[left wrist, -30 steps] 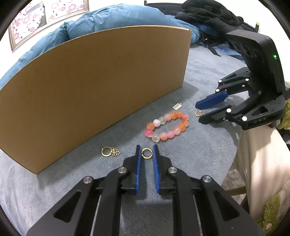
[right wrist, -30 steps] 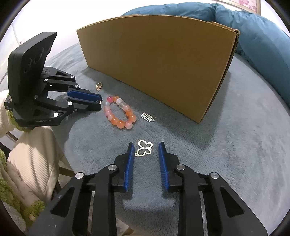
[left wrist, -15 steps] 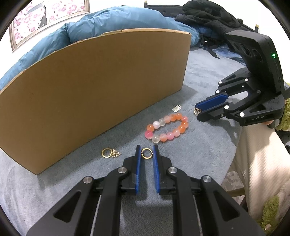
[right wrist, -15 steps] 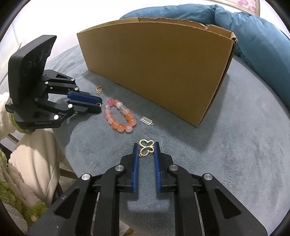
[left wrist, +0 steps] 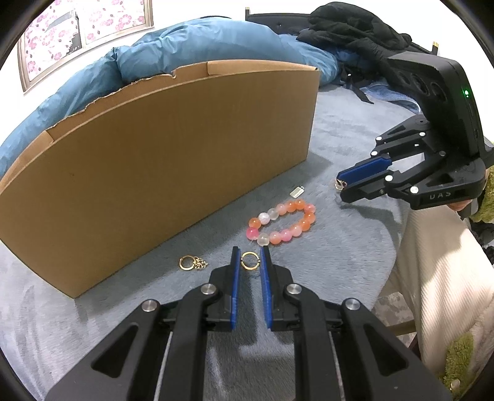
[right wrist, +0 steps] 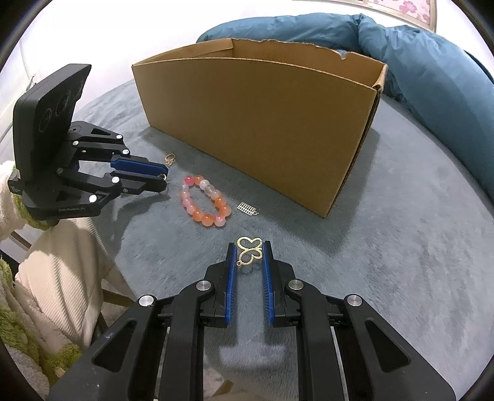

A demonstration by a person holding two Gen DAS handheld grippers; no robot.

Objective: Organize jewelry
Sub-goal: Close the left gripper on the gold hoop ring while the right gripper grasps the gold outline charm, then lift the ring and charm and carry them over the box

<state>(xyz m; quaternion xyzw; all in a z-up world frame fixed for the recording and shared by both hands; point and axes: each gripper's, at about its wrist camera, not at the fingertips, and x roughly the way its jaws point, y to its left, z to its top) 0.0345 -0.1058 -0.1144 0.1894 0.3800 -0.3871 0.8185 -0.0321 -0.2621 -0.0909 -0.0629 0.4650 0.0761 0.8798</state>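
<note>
My left gripper (left wrist: 249,260) is shut on a small gold ring (left wrist: 250,261) and holds it above the grey blanket. It also shows in the right wrist view (right wrist: 163,182). My right gripper (right wrist: 249,251) is shut on a gold butterfly pendant (right wrist: 249,250), lifted off the blanket. It also shows in the left wrist view (left wrist: 342,185). A pink and orange bead bracelet (left wrist: 282,221) (right wrist: 205,200) lies between them. A gold ring with a charm (left wrist: 192,263) and a small silver charm (left wrist: 297,192) (right wrist: 247,208) lie near the open cardboard box (left wrist: 160,138) (right wrist: 262,123).
A blue duvet (left wrist: 185,46) (right wrist: 432,61) lies behind the box. Black clothing (left wrist: 355,27) lies at the far right. A cream ribbed cloth (left wrist: 432,277) hangs at the bed's edge. The grey blanket (right wrist: 416,246) spreads right of the box.
My right gripper closed on the butterfly pendant and lifted it off the blanket. Both grippers rose, so the box's open top comes into view. The left gripper keeps its ring.
</note>
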